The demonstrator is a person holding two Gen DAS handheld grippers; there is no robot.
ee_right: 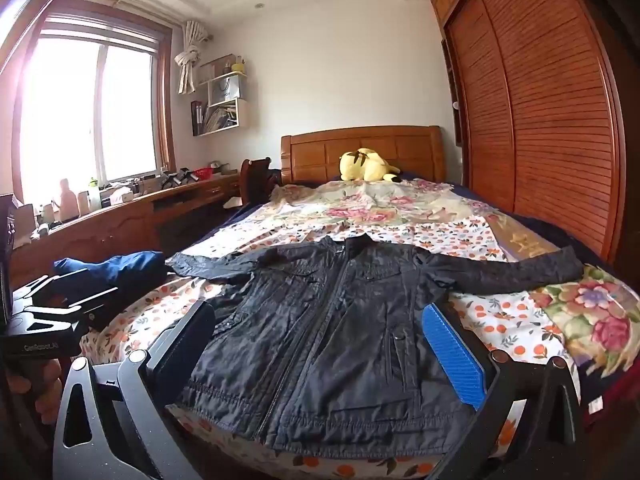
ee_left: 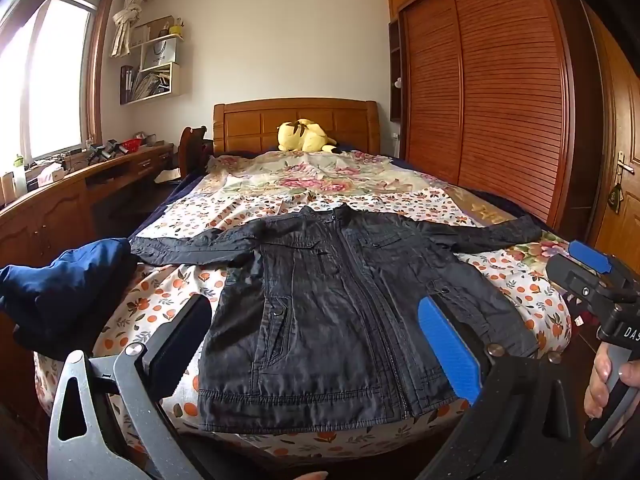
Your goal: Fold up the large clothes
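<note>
Blue pads up front: both the left gripper (ee_left: pixel 324 344) and right gripper (ee_right: pixel 328 352) have their jaws spread wide, nothing between them, hovering just off the foot of the bed (ee_left: pixel 160 312). Next up is the black jacket (ee_left: pixel 340 300), laid flat, front up and zipped, sleeves out to both sides on the orange-print sheet. A blue garment (ee_left: pixel 68 280) sits bunched at its left. Way back, a yellow plush toy (ee_left: pixel 304 136) lies against the wooden headboard (ee_left: pixel 248 120).
</note>
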